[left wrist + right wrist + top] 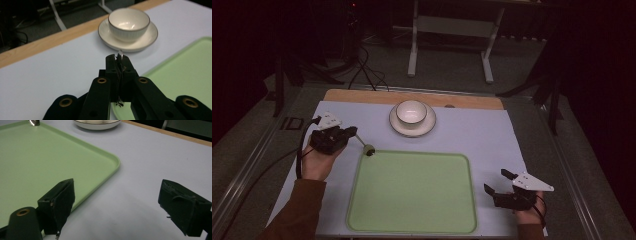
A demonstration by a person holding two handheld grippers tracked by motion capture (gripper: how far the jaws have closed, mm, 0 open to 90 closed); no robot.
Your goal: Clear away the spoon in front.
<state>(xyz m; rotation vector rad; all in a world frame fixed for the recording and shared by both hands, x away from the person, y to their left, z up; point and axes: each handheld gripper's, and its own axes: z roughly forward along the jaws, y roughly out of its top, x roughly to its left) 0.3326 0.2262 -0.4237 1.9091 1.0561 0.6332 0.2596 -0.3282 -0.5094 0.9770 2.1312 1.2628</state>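
Observation:
My left gripper is at the left of the table, shut on the handle of a small metal spoon. The spoon's bowl reaches down to the far left corner of the green tray. In the left gripper view the spoon stands edge-on between the closed jaws of the gripper. Beyond it a white cup sits on a white saucer. My right gripper rests open at the tray's right side, nothing between its fingers.
The cup and saucer stand at the back middle of the pale mat. A wooden strip runs along the far edge. Cables and a white stand's legs lie on the floor beyond.

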